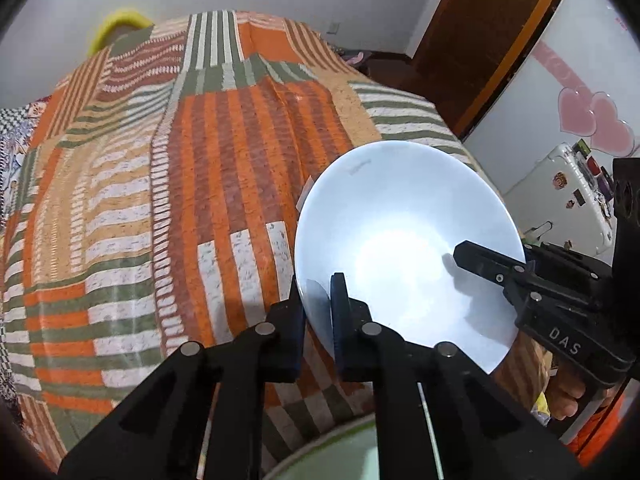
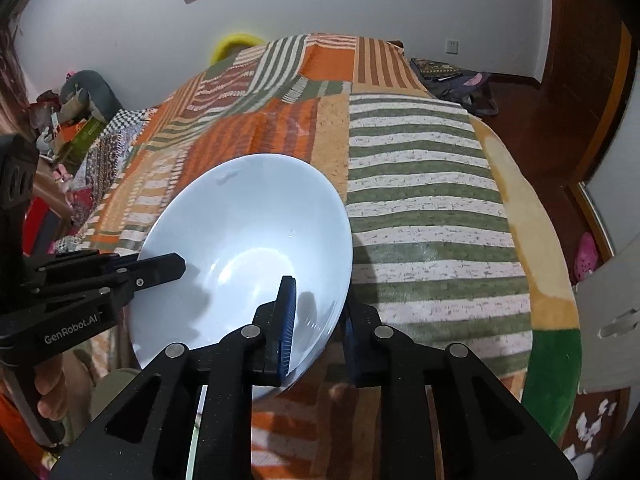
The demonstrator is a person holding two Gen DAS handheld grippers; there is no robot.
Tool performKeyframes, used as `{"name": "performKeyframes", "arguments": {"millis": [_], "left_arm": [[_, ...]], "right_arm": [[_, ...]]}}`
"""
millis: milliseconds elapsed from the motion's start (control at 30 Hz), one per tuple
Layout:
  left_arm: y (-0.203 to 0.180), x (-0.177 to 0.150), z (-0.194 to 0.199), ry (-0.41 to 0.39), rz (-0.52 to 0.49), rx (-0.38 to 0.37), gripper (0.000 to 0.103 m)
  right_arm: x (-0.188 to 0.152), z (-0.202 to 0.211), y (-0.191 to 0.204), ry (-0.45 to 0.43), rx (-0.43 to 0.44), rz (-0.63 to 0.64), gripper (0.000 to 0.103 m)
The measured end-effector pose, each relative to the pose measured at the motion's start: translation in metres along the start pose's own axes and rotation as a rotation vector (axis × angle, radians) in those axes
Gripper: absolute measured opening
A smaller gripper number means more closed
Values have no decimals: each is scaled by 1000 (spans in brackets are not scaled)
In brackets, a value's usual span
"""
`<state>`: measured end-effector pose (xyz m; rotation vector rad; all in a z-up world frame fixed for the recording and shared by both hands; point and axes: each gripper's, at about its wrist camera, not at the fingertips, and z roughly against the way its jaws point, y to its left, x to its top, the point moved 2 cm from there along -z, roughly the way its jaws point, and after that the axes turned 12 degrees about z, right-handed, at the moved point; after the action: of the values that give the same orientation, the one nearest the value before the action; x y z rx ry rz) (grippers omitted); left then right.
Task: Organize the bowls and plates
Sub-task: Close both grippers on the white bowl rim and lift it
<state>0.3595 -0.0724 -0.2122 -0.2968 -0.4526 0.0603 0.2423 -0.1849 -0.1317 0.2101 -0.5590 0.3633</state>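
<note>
**White bowl pinched by both grippers above the striped bedspread**

Held tilted over the orange, green and white patchwork bedspread [image 1: 168, 184]: one white bowl [image 1: 404, 248], empty and glossy inside. Clamped on its near rim by the left gripper [image 1: 318, 304], one blue-padded finger outside the wall, the other inside. Gripped likewise at the opposite rim by the right gripper [image 2: 318, 320], jaws narrow around the bowl's wall. Visible beneath the right gripper's handle: fingers of a hand [image 1: 568, 396]. At the bottom edge, under the left gripper, part of a pale green rim [image 1: 344, 448], too cropped to identify.
</note>
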Motion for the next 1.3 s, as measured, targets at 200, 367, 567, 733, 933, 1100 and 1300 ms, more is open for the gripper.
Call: {"name": "performKeyframes", "arguments": {"millis": [200, 367, 567, 733, 933, 1100, 1300], "left_arm": [[-4, -15, 50, -90, -25, 18, 11], [3, -32, 96, -140, -18, 14, 11], [16, -55, 142, -185, 0, 18, 11], [31, -80, 174, -216, 30, 18, 11], [56, -111, 203, -241, 69, 30, 11], [79, -133, 223, -254, 97, 49, 11], [109, -158, 241, -265, 147, 73, 11]], "right_arm": [[2, 26, 23, -43, -18, 39, 18], [1, 46, 45, -82, 8, 54, 18], [-2, 70, 80, -126, 16, 99, 18], [-6, 81, 106, -146, 31, 120, 18], [-14, 87, 140, -159, 61, 151, 18], [-21, 87, 165, -158, 95, 176, 18], [-30, 77, 195, -147, 150, 202, 18]]}}
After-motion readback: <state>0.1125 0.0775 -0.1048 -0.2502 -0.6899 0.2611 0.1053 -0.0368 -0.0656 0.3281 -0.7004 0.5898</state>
